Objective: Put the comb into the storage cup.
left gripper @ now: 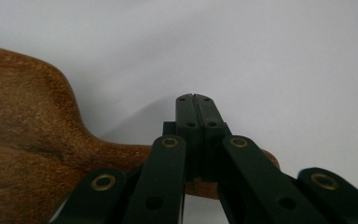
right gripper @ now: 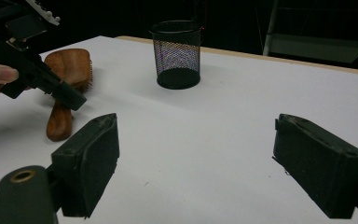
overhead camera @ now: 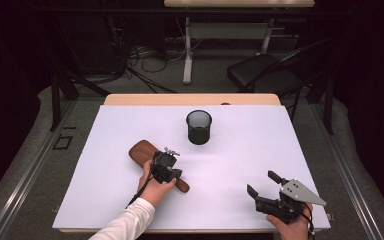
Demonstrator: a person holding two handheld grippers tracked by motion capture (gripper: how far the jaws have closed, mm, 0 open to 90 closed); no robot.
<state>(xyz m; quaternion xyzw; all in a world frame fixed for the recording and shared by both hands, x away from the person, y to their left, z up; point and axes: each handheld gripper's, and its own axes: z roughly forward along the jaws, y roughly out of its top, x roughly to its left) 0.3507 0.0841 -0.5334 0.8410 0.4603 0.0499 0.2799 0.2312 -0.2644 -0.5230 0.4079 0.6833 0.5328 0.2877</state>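
- A wooden brush [overhead camera: 145,152] lay flat on the white table [overhead camera: 260,150], left of centre, with its broad head toward the far left and its narrow handle [overhead camera: 182,185] pointing toward the person.
- A black mesh cup [overhead camera: 199,127] stood upright well apart from it, farther back near the middle.
- The left gripper [left gripper: 196,100] hung just over the handle with its jaws pressed together on nothing; in its own view the closed tips sat above the handle, and whether they touched the wood could not be told.
- The right gripper [overhead camera: 262,184] rested at the near right edge, jaws spread wide and empty, well apart from the brush.
- The brush looked like solid, stiff hardwood: probably moderately light, head-heavy, not fragile.
- Its polished, rounded surface could be slippery against the pads [right gripper: 91,163], so a firm pinch would likely be needed.
- The right gripper view showed what seemed to be bristles under the head, so the head probably sat raised and springy, a poor place to grip.
- The best hold appeared to be the neck, where the handle widens into the head, taken across its narrow width; a grip at the handle's far end would likely let the head droop.
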